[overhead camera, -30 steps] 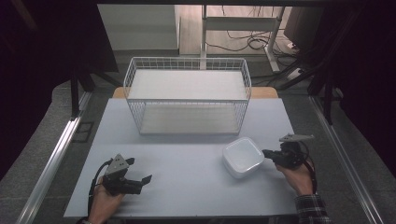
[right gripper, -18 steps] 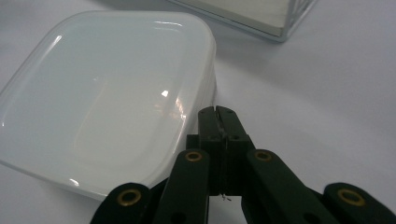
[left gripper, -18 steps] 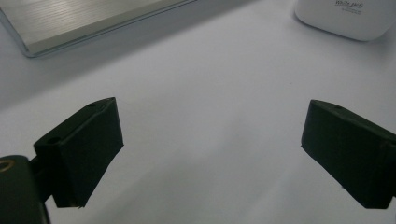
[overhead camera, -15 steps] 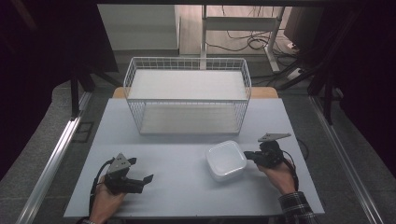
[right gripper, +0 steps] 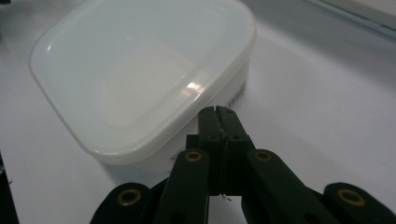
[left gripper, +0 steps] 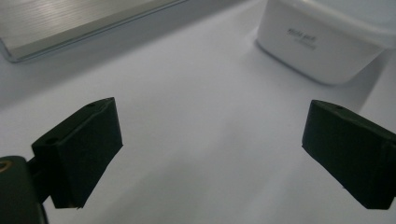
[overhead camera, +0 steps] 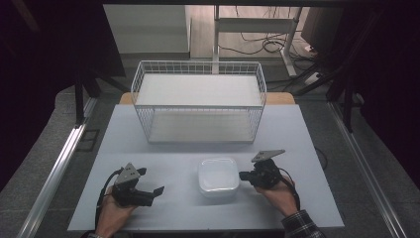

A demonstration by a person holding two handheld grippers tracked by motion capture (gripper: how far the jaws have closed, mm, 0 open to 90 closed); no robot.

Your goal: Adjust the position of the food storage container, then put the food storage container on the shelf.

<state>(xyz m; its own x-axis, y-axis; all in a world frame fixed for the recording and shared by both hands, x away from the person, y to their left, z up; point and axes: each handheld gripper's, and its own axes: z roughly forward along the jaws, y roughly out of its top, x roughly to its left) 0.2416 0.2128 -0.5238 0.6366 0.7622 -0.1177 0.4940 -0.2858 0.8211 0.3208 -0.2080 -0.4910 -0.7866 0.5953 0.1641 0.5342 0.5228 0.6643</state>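
A white lidded plastic container [overhead camera: 218,177] sits on the pale table [overhead camera: 178,148] near the front middle. My right gripper [overhead camera: 242,175] is just right of it, jaws shut, with the tips touching the container's side wall. In the right gripper view the closed jaws [right gripper: 217,112] press against the container [right gripper: 140,70] below its lid rim. My left gripper [overhead camera: 151,181] rests at the front left, open and empty, pointing right toward the container. In the left gripper view its jaws [left gripper: 210,154] stand wide apart over bare table, with the container [left gripper: 322,42] ahead at upper right.
A white wire basket [overhead camera: 198,104] with a flat shelf stands at the back centre of the table. A metal rail [overhead camera: 54,168] runs along the floor at left. Cables and table legs lie beyond the far edge.
My right gripper has moved left, shut, and the container has slid left and a little nearer ahead of it. The left gripper has barely moved.
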